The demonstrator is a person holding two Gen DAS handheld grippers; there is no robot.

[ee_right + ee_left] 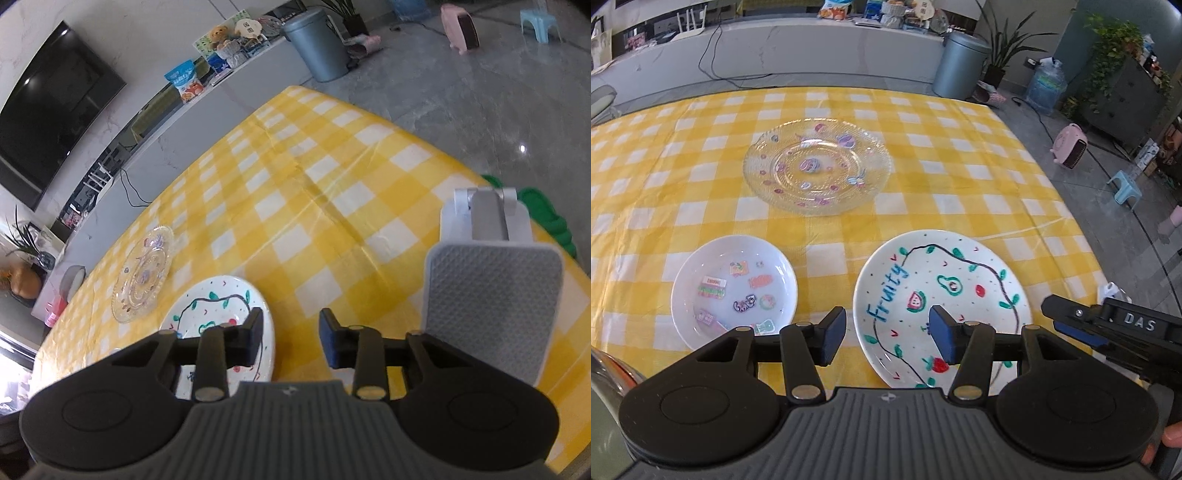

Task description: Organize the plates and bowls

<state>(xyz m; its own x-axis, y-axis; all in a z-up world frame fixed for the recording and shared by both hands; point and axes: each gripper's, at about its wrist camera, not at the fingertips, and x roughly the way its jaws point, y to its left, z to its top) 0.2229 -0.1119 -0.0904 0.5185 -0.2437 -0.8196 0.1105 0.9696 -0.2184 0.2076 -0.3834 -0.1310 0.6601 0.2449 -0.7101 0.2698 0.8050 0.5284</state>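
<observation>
The "Fruity" plate (942,306) lies flat on the near right part of the yellow checked tablecloth (923,173), its near-left rim between the spread fingers of the left gripper (888,334). Those jaws stand wide with nothing pressed between them. The right gripper (291,338) sits at the plate's right edge, jaws partly open and empty, one finger over the rim, the other over bare cloth.

To lift this plate well, I judge one finger must slide under the rim while the other comes down on the lip, then close gently; glazed ceramic is slippery and the cloth may drag.

Just left lies the small sticker dish (735,290), and farther off the glass plate (816,166). A grey ribbed stand (491,295) sits on the table's right.
</observation>
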